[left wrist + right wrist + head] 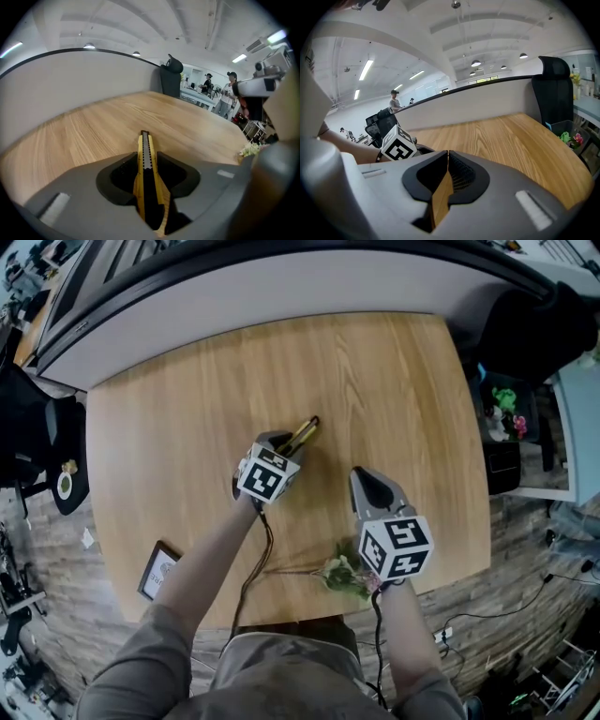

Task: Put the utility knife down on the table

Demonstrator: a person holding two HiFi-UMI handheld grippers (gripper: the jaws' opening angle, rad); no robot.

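The utility knife is yellow and black, and it sticks out forward from my left gripper, which is shut on its body over the middle of the wooden table. In the left gripper view the knife runs straight out between the jaws of the left gripper, its tip over the tabletop; whether it touches the wood I cannot tell. My right gripper hovers to the right, nearer the front edge. Its jaws meet with nothing between them in the right gripper view.
A small flower sprig lies at the front edge beside the right gripper. A small framed card sits at the front left corner. A grey curved partition borders the table's far side. A black chair stands at the right.
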